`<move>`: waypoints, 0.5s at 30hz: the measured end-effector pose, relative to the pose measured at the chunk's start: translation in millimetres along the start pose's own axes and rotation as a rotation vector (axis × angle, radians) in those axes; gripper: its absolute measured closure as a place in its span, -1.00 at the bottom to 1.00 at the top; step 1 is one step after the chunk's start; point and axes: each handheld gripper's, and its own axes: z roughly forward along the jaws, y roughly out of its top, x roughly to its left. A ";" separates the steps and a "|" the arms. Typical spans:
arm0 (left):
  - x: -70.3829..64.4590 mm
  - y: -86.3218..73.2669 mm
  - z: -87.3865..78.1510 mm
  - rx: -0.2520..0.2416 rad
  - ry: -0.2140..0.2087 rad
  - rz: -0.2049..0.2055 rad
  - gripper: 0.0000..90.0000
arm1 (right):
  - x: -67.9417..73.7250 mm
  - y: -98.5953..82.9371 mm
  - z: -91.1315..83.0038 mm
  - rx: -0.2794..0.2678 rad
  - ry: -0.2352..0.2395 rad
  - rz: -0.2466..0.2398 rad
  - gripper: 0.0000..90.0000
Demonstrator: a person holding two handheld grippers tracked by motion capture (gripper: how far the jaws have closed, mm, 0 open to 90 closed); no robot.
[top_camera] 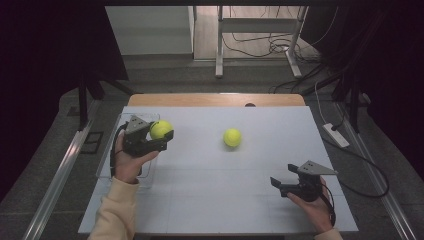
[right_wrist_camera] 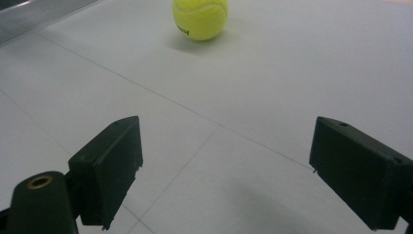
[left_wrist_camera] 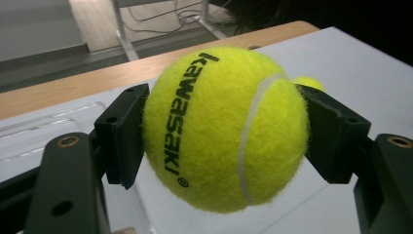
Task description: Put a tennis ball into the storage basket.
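A: Nearest, at the table's front right: right gripper (top_camera: 280,182), held low in the person's right hand (top_camera: 312,202), wrist in from the bottom edge, pointing left and away across the white table (top_camera: 260,200).

B: Jaws?

A: Spread wide, nothing between them. In the right gripper view just bare tabletop between the two black pads (right_wrist_camera: 109,165).

B: And the other side?

A: Left hand (top_camera: 129,162), cream sleeve (top_camera: 114,212) coming up from the bottom edge, gripping the left gripper (top_camera: 161,131) from beneath. Raised, angled to the right and slightly away.

B: Holding anything?

A: Clamped on a yellow Kawasaki tennis ball (left_wrist_camera: 226,129), one pad against each side, ball bulging out past both. Brand lettering down the ball's left half, white seam curving down the right half.

B: Any containers?

A: Clear plastic tray (top_camera: 106,165) at the table's left edge, under the left hand and gripper. Held ball above its far right corner, off the surface. Contents of the tray hard to tell, much of it covered by the hand.

B: Farther out?

A: Second tennis ball (top_camera: 232,137) lying loose on the table near the middle, well apart from both grippers. Seen also at the top of the right gripper view (right_wrist_camera: 200,17), straight ahead of the open jaws.
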 end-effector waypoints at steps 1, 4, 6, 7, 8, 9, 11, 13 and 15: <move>2.2 1.4 0.0 -0.004 0.007 -0.005 -0.40 | 0.0 0.1 0.4 -0.001 0.001 -0.003 -0.73; 8.6 4.7 -0.7 -0.008 0.015 -0.022 -0.40 | -1.3 -0.4 1.7 0.003 0.004 -0.003 -0.73; 12.1 5.7 0.7 -0.002 0.021 -0.025 -0.40 | -1.7 -0.7 2.6 0.007 0.003 -0.006 -0.73; 13.7 6.1 1.6 0.008 0.028 -0.024 -0.40 | -1.5 -0.4 2.5 0.004 0.003 -0.006 -0.72; 15.4 6.2 2.4 0.012 0.035 -0.024 -0.40 | -1.3 0.0 2.1 0.002 0.002 -0.005 -0.72; 17.3 6.1 3.1 0.015 0.037 -0.026 -0.40 | -1.3 0.0 1.9 0.002 0.003 -0.006 -0.72; 21.4 5.6 3.6 0.022 0.047 -0.032 -0.40 | -1.1 -0.4 1.4 0.000 0.004 -0.001 -0.73; 24.5 5.0 4.4 0.025 0.051 -0.037 -0.40 | -1.5 -0.3 0.7 0.000 0.002 0.002 -0.73; 29.7 4.5 6.4 0.037 0.065 -0.045 -0.40 | -2.4 -0.2 1.0 -0.001 0.002 0.006 -0.73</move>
